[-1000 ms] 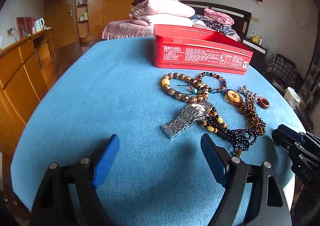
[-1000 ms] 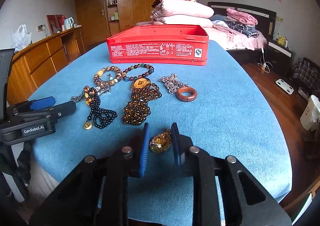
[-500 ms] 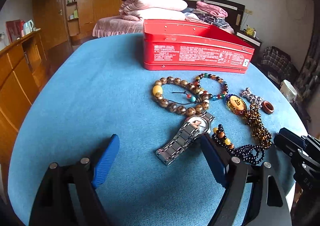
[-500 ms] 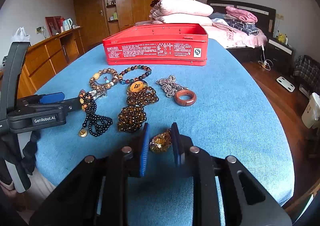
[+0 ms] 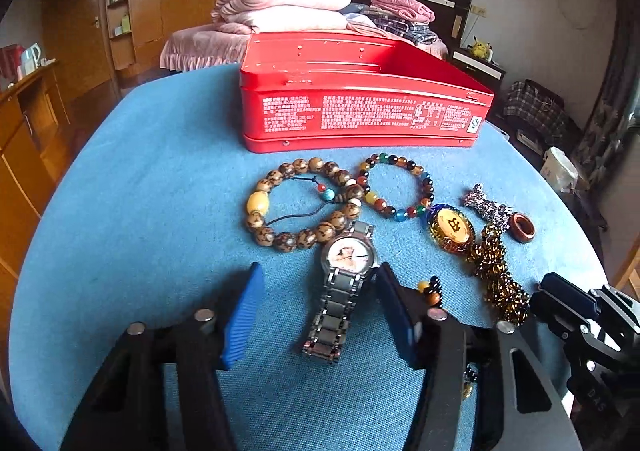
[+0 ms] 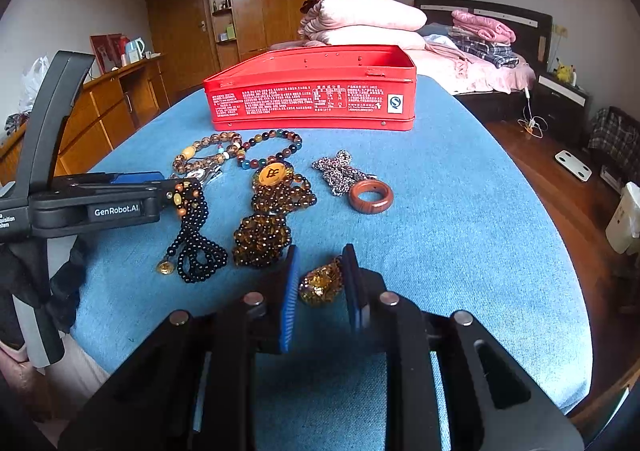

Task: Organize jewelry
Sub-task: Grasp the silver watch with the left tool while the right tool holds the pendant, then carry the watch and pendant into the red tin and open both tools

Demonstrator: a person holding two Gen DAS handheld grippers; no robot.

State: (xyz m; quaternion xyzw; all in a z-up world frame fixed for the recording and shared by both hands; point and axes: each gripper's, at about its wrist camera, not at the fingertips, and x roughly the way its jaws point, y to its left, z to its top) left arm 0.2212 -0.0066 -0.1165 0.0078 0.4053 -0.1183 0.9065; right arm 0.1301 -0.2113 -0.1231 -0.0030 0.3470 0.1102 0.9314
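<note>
Left tool (image 5: 320, 307) closing around watch (image 5: 346, 275) on blue tablecloth (image 5: 140, 211), bedroom behind.

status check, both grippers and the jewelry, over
Left gripper closing, watch between its jaws. Right gripper shut on gold trinket. Red tin open; black beads crowd the right jaw.

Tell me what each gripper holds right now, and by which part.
Right gripper: gold trinket, pinched across its sides. Left gripper: nothing yet, closing around the watch strap.
</note>
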